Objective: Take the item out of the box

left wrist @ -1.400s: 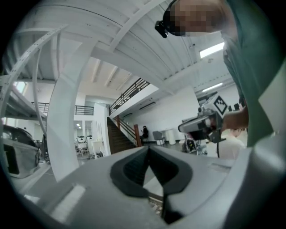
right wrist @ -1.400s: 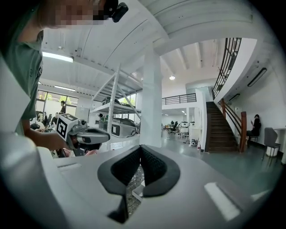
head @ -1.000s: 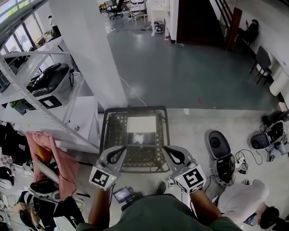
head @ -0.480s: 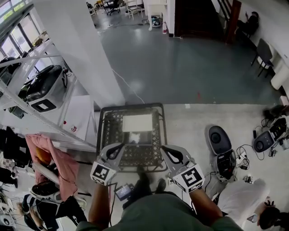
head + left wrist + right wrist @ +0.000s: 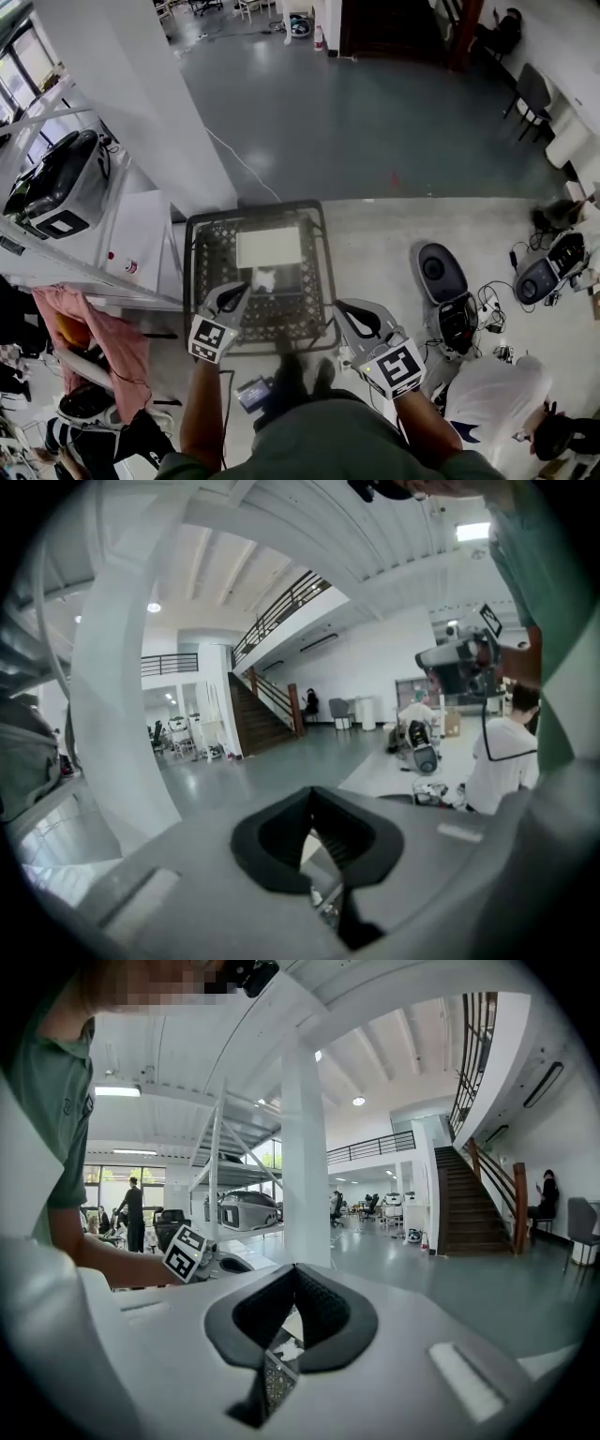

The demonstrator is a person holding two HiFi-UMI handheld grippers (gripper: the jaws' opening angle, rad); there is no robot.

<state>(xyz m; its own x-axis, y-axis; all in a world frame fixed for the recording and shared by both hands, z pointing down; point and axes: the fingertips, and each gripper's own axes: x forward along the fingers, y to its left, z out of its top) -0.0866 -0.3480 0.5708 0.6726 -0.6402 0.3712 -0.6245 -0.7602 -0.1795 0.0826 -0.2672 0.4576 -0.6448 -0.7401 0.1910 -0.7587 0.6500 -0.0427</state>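
Note:
An open box (image 5: 281, 281) sits on a black lattice table (image 5: 202, 258), its white lid (image 5: 269, 247) folded back on the far side. A small white item (image 5: 265, 279) lies inside the dark box. My left gripper (image 5: 235, 290) reaches over the table's near left part, its tips just left of the box, with the jaws together and nothing held. My right gripper (image 5: 345, 308) hangs at the table's near right corner, jaws also together and empty. In the left gripper view the left gripper's (image 5: 312, 799) pads meet; the right gripper (image 5: 295, 1272) shows the same in its own view.
A white pillar (image 5: 131, 94) stands beyond the table's left. A metal rack (image 5: 56, 178) with dark machines and a pink cloth (image 5: 89, 333) fill the left. Machines (image 5: 439, 274) and cables (image 5: 492, 309) lie on the floor to the right, near a person in white (image 5: 487, 398).
My left gripper has moved down and forward over the table, close to the box. The right gripper has shifted a little forward and down. Both stay shut.

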